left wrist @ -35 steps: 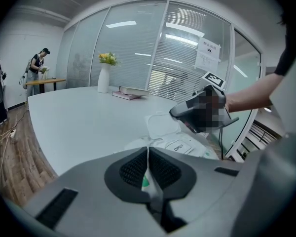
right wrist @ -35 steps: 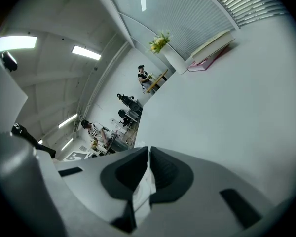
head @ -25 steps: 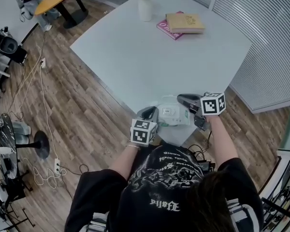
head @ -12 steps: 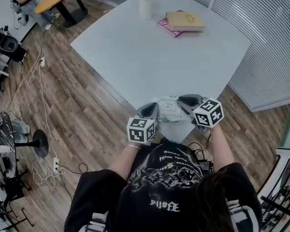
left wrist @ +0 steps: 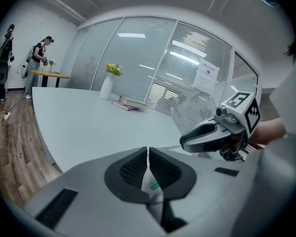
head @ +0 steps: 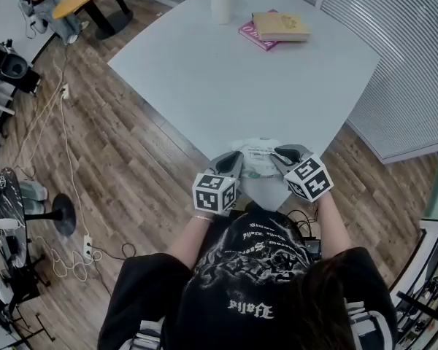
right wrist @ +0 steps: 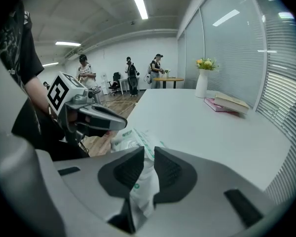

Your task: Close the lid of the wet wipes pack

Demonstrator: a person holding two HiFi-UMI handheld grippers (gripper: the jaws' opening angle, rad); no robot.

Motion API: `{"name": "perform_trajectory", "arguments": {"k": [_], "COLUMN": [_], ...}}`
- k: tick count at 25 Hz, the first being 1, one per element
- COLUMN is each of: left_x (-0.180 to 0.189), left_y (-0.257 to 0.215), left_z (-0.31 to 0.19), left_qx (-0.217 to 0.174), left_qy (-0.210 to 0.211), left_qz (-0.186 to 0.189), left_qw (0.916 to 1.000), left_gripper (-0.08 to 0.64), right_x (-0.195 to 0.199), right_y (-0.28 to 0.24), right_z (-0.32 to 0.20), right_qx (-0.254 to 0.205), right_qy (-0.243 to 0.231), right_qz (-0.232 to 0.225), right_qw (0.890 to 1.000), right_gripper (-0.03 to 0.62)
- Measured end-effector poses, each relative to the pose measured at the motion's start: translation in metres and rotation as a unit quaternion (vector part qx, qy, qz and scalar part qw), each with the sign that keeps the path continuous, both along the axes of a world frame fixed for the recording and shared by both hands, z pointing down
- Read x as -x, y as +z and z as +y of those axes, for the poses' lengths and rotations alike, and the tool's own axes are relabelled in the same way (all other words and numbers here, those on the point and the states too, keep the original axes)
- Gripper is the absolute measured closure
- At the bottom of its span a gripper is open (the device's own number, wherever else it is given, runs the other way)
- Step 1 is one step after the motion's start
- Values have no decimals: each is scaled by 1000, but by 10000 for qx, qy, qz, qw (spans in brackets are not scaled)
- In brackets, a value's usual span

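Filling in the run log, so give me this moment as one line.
left hand-held gripper: shut on wet wipes pack | right hand-held gripper: shut on same pack | pack: at table edge

No legible text (shirt lettering (head: 252, 250) indistinct)

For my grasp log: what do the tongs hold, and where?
The wet wipes pack: left tongs pinch its left end, right tongs its right end.

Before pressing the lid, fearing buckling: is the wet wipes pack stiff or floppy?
Probably floppy: the wet wipes pack crumples in the right hand-held gripper. Likely sags midway; the left hand-held gripper pinches only a thin edge.
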State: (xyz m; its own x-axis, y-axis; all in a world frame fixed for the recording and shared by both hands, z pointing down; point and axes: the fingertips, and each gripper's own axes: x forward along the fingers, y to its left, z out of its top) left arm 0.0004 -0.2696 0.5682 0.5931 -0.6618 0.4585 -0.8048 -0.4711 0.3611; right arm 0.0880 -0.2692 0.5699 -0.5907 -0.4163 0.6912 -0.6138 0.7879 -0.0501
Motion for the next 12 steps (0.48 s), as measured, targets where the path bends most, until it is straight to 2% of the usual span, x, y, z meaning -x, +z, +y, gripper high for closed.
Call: {"name": "perform_trajectory", "arguments": {"k": [4, 12], "left_x": [-4, -22], "left_y": [-1, -1], "left_z": [4, 10], "left_qx": [-4, 3], "left_qy": [186, 548], "left_qz": [58, -48], "left_qw": [9998, 9985], "left_gripper": [545, 545], "right_x": [1, 13], "right_y": [6, 24], "right_z": [7, 24], "right_qx": [48, 206], "right_qy": [89, -180], "right_qz": [44, 262], "right_qw": [9999, 9993], "right_gripper": [526, 520]}}
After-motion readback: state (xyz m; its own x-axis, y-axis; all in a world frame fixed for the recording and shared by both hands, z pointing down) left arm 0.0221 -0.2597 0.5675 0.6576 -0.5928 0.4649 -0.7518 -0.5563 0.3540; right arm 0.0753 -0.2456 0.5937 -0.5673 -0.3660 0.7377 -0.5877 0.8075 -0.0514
